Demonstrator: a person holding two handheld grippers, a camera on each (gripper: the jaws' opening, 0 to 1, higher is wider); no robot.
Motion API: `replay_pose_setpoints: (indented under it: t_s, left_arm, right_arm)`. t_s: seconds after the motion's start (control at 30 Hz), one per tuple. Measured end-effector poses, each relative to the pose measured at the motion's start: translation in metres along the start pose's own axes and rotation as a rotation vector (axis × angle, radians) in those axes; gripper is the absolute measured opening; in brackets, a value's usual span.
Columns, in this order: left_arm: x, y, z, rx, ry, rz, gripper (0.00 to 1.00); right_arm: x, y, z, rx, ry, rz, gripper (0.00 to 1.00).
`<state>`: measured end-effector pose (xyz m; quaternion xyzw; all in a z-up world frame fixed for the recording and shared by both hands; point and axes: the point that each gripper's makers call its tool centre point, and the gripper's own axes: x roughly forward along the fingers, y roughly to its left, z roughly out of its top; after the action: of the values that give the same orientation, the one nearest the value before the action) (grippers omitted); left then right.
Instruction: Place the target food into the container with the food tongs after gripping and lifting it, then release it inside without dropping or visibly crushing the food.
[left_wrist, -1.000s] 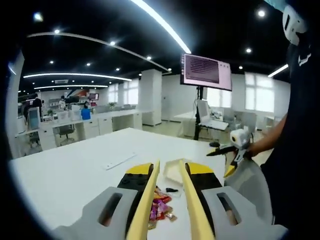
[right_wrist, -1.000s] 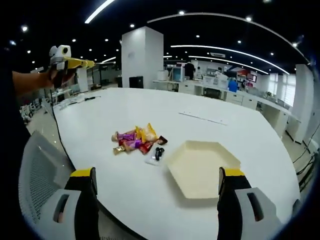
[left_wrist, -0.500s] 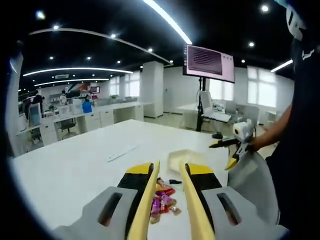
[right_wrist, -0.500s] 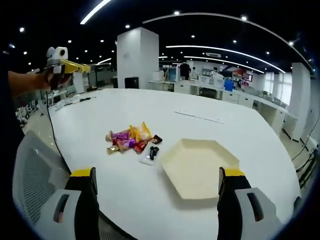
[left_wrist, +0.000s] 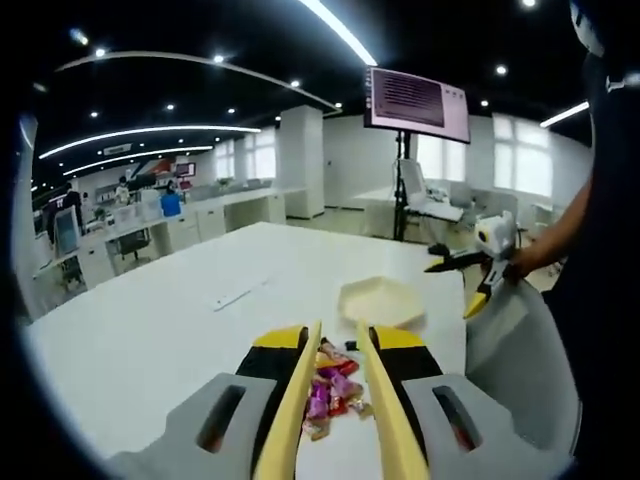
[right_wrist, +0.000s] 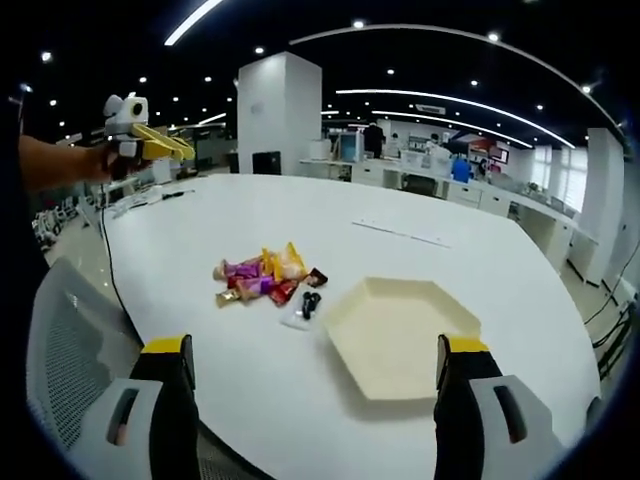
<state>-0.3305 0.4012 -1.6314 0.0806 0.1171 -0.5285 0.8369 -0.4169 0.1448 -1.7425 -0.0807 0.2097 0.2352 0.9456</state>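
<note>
In the left gripper view we see our left gripper with its yellow tong jaws drawn close together, a narrow gap left between them, and nothing pinched. They hover above the white surface, and through the gap shows the pile of wrapped sweets. Beyond the pile lies the cream hexagonal tray, with nothing in it. The right gripper shows at the right, held in a hand over a grey chair.

In the right gripper view our right gripper has its jaws spread wide, touching nothing, well above the surface. The sweets lie left of the tray, and a small black object rests between them. The left gripper hangs at the upper left, in a hand.
</note>
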Motion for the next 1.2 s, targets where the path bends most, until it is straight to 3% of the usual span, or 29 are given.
replay_pose_setpoints:
  t_s: [0.1,0.33,0.53,0.73,0.9,1.0,1.07,1.2]
  left_arm:
    - [0.01,-0.001,-0.016,0.028,0.056,-0.011,0.21]
    - [0.034,0.007,-0.043,0.012,0.118,-0.008,0.21]
    - [0.056,0.013,-0.077,0.027,0.203,-0.007,0.21]
    - [0.073,0.022,-0.104,-0.003,0.268,0.033,0.21]
    - [0.082,0.019,-0.123,0.021,0.335,0.016,0.21]
    - [0.084,0.024,-0.136,0.025,0.388,0.043,0.22]
    - [0.085,0.027,-0.141,-0.019,0.412,0.061,0.22]
    - [0.089,0.03,-0.153,-0.004,0.455,0.071,0.22]
  right_arm:
    - [0.001,0.0,-0.002,0.008,0.004,0.002,0.99]
    - [0.001,0.002,-0.004,-0.001,0.013,0.01,0.99]
    - [0.0,-0.002,-0.004,0.018,0.009,0.0,0.99]
    - [0.0,-0.003,-0.004,0.028,0.004,-0.004,0.98]
    - [-0.001,-0.003,-0.004,-0.018,0.011,-0.014,0.95]
    - [-0.002,0.0,-0.002,-0.045,0.005,-0.01,0.93]
    - [-0.001,0.001,-0.003,-0.043,0.01,-0.002,0.94]
    - [0.0,0.002,-0.004,-0.041,0.013,0.007,0.96]
